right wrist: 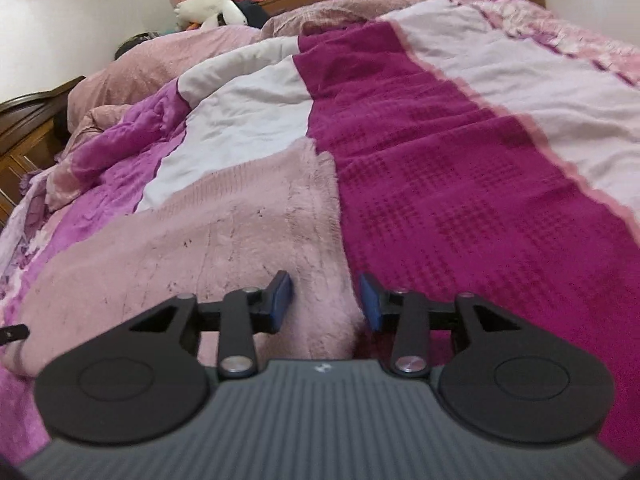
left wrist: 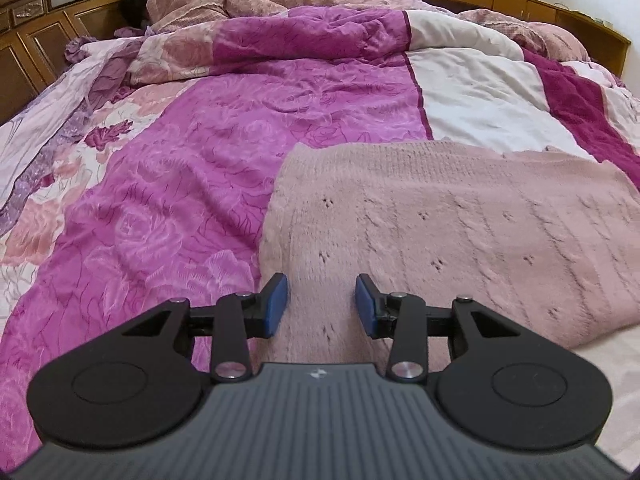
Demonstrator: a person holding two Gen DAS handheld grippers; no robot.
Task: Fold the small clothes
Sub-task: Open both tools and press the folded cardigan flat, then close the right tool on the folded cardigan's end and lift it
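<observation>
On the magenta-and-white patchwork quilt (left wrist: 224,184) lies a fuzzy pale-pink knitted sweater (left wrist: 440,240), folded flat, with little eyelet holes. Looks soft, light and floppy, so I'd pinch a corner or edge. Left gripper (left wrist: 322,306) and right gripper (right wrist: 326,302) both hover over the sweater, jaws spread, holding nothing.

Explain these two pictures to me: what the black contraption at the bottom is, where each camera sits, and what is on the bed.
Each picture comes from a camera on a hand-held two-finger gripper, looking forward along its fingers. One shows the left gripper, the other the right gripper; the blue pads are the fingertips. Both stand open with nothing clamped between them. Below them a fluffy pink sweater lies spread on a purple, white and magenta bed cover. The right gripper hovers over the sweater's edge, where it meets a magenta towel-like strip.
</observation>
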